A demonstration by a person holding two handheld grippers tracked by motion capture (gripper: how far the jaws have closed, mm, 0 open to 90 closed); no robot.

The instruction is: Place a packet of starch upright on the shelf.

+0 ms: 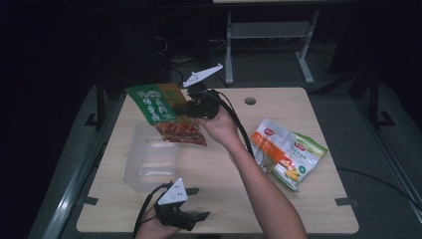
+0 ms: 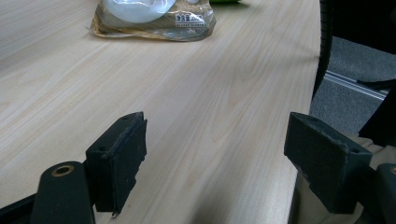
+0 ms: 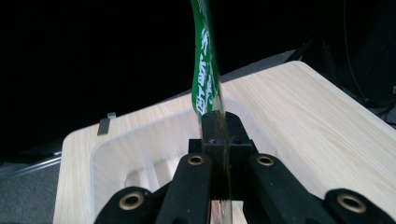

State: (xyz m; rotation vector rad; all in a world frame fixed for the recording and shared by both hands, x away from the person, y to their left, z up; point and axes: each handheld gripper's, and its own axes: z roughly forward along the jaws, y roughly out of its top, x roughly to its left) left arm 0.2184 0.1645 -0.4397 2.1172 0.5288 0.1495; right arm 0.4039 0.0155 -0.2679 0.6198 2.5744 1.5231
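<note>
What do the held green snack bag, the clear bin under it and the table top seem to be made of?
Green snack bag: thin glossy plastic film, seemingly; it shows edge-on as a flat printed sheet between the shut right gripper jaws.
Clear bin: frosted translucent plastic, likely rigid; the wood shows faintly through its walls.
Table top: pale wood-grain, probably laminate; even matte sheen.

We count three snack packets: one green packet in the air and two packets lying on the table. We see one clear plastic box and two grippers.
</note>
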